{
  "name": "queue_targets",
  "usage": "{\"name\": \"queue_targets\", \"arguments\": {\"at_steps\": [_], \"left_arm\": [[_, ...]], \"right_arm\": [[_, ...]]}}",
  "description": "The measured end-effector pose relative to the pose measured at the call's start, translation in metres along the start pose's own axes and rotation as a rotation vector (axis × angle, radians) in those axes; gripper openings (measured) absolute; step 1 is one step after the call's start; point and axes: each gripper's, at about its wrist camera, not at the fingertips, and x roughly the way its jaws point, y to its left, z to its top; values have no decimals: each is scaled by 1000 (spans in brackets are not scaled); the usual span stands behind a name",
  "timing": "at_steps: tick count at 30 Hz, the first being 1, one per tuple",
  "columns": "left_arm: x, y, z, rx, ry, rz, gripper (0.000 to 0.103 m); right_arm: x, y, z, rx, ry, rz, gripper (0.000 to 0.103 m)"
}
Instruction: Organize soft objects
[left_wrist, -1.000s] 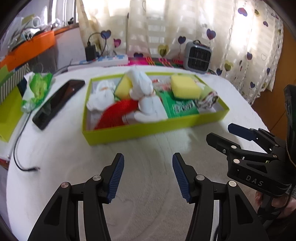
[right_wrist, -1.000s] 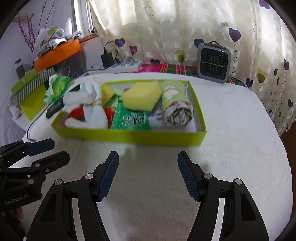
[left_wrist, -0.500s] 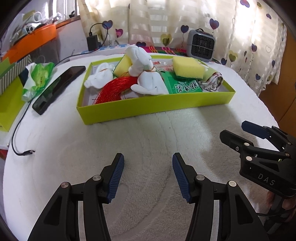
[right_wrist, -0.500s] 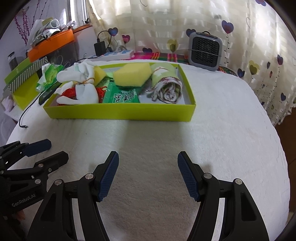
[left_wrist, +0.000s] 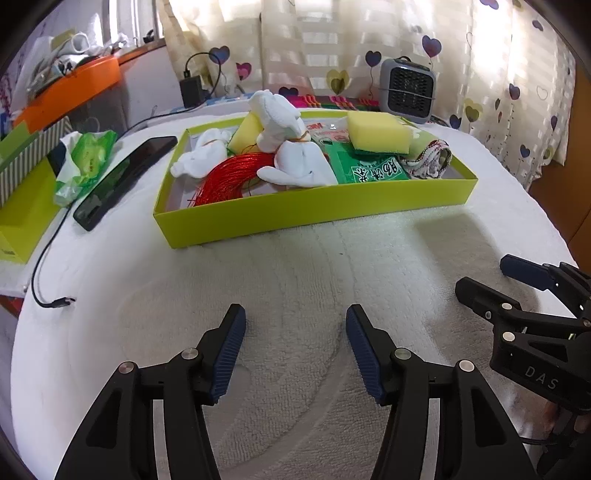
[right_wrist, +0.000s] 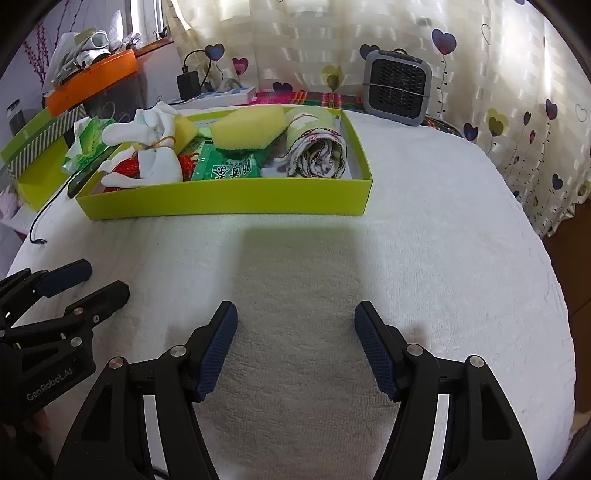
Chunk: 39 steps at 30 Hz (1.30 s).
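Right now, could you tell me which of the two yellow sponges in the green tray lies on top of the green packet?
The larger yellow sponge, beside the rolled towel; it rests on the green packet. The smaller sponge sits tucked behind the white socks.

A round table (right_wrist: 461, 236) with a fluffy white cover fills the room's middle. Behind the table hang pale curtains (right_wrist: 498, 74) with hearts, and sun shines through them. A small grey heater (right_wrist: 398, 87) sits at the table's far edge. Left of the table is an orange shelf (left_wrist: 70, 90).
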Motion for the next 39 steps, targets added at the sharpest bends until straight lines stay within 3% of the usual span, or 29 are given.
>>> {"name": "queue_targets", "arguments": {"at_steps": [39], "left_arm": [[1, 0, 1, -12, -3, 8, 58]], "right_arm": [[2, 2, -1, -12, 5, -10, 72]]}}
